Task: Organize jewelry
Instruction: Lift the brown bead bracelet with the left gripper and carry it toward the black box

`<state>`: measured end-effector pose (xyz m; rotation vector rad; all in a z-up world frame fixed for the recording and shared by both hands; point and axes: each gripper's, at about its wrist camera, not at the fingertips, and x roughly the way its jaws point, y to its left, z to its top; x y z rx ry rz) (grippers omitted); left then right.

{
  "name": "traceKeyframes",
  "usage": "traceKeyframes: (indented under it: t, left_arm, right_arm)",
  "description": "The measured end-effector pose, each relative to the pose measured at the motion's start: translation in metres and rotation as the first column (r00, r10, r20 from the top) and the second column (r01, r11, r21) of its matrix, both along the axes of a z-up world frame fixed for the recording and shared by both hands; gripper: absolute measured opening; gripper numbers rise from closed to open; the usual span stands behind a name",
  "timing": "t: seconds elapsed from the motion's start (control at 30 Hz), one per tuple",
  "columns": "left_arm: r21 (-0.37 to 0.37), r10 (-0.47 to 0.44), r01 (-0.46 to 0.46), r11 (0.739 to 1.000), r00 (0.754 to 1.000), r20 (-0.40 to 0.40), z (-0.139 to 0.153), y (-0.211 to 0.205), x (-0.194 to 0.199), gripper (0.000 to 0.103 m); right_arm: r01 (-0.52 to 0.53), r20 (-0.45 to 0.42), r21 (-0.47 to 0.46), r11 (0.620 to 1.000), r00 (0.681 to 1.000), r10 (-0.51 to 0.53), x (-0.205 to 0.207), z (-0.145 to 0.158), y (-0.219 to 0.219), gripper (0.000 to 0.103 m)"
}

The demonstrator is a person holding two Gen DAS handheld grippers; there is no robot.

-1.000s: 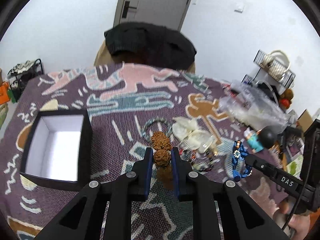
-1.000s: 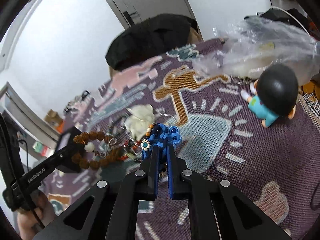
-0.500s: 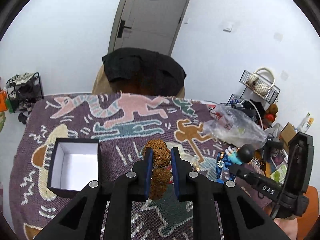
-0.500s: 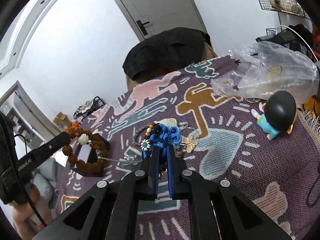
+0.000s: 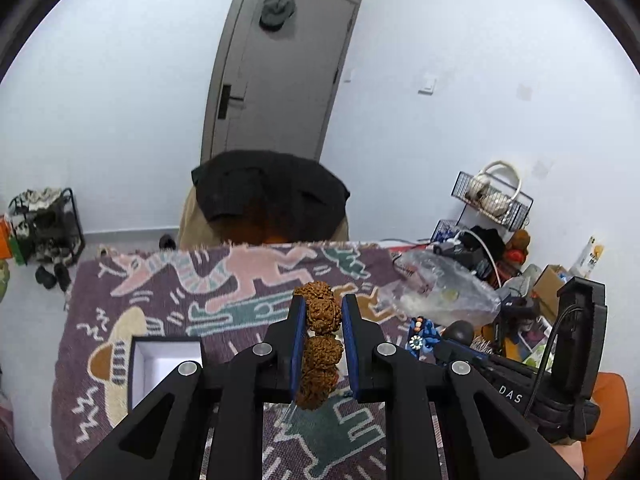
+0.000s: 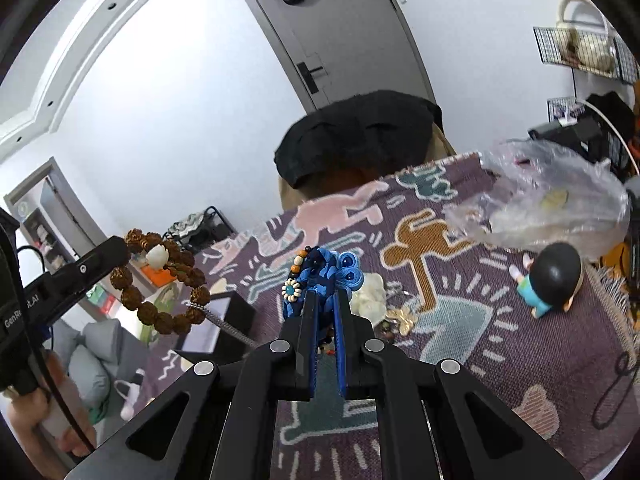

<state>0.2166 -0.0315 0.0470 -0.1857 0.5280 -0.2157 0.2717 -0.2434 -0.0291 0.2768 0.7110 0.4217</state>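
both grippers were mid-carry: left gripper [image 5: 320, 316] clenched the brown seed-bead bracelet [image 5: 320, 344], right gripper [image 6: 326, 300] pinched the blue knotted bracelet [image 6: 320, 276]; next probably the open box [image 5: 160, 364] at 8 o'clock

The left gripper [image 5: 322, 316] points forward and a little down, jaws pinched close with a narrow gap. The right gripper [image 6: 326, 300] sits at its four o'clock, tilted down, jaws nearly together. A hand [image 6: 52, 412] grips the left gripper's handle at the right view's eight o'clock.
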Motion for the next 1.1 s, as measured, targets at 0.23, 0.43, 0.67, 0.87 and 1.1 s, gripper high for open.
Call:
traceKeyframes:
  t: [0.23, 0.43, 0.67, 0.87, 1.1]
  left_arm:
    - [0.034, -0.001, -0.002, 0.999, 0.998, 0.064, 0.038, -0.002, -0.015, 0.019]
    - [0.051, 0.009, -0.014, 0.999, 0.995, 0.1, 0.064, 0.0, -0.025, 0.019]
    - [0.079, 0.017, -0.028, 0.997, 0.991, 0.136, 0.091, 0.002, -0.034, 0.019]
    - [0.098, 0.052, -0.067, 0.993, 0.988, 0.147, 0.098, 0.014, -0.035, 0.019]
    - [0.068, 0.103, -0.11, 0.992, 0.989, 0.102, 0.085, 0.045, -0.025, 0.019]
  right_arm:
    - [-0.016, 0.054, -0.01, 1.0, 0.998, 0.017, -0.01, 0.032, 0.007, 0.008]
    - [-0.032, 0.097, -0.024, 0.999, 0.995, 0.034, -0.019, 0.056, 0.015, 0.008]
    - [-0.062, 0.145, -0.038, 0.997, 0.987, 0.067, -0.029, 0.083, 0.027, 0.008]
    - [-0.089, 0.17, -0.064, 0.994, 0.981, 0.099, -0.031, 0.096, 0.044, 0.008]
    - [-0.121, 0.159, -0.085, 0.989, 0.978, 0.133, -0.027, 0.096, 0.065, 0.008]
